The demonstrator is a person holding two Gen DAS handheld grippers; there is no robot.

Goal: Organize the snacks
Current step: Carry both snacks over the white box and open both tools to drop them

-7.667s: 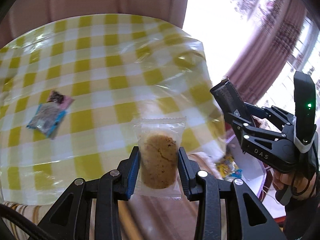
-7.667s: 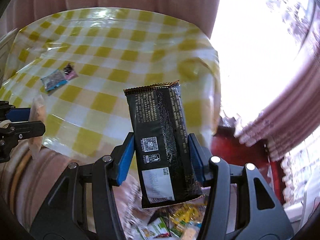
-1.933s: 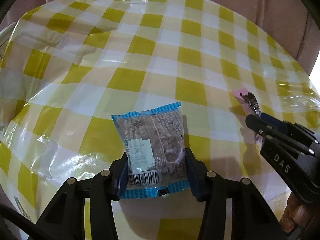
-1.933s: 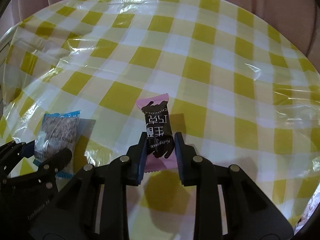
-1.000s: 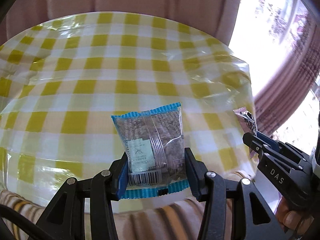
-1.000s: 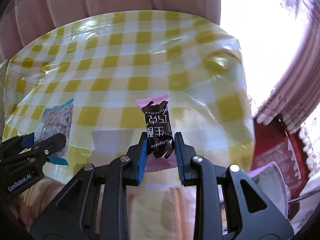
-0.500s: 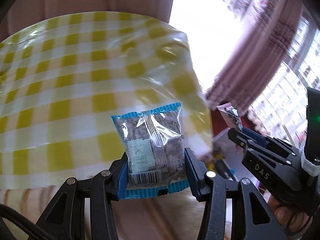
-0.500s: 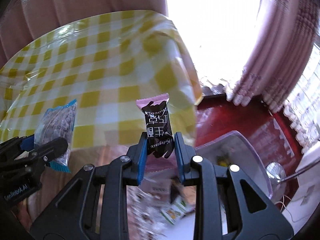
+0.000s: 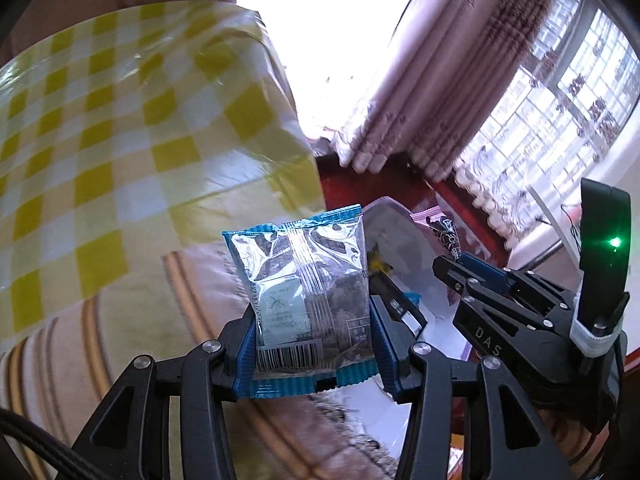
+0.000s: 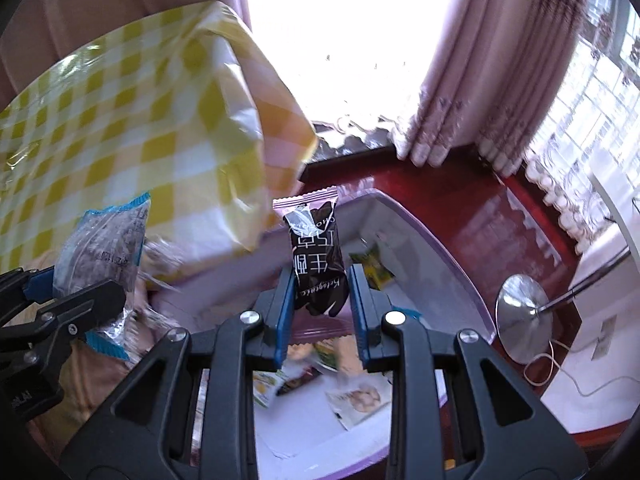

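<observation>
My left hand-held gripper [image 9: 314, 344] pinches the blue-edged clear snack packet [image 9: 306, 284]; my right hand-held gripper [image 10: 320, 304] pinches the pink-and-black chocolate wrapper [image 10: 316, 256]. Both have swung off the yellow-checked desk [image 10: 120, 128] over the lilac plastic bin [image 10: 448, 256].

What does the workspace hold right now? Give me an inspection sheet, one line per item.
Surface: yellow checked tablecloth under clear plastic, bare where visible.
Job's things: blue-edged snack packet and pink chocolate packet, both held upright; lilac bin below.
Clutter: several snack packets already lying in the bin.
Grippers: left gripper shut on the blue-edged snack packet; right gripper shut on the pink chocolate packet, over the bin.
Cables: thin cord on the floor.
Surroundings: pink curtains, bright window, metal lamp base.
</observation>
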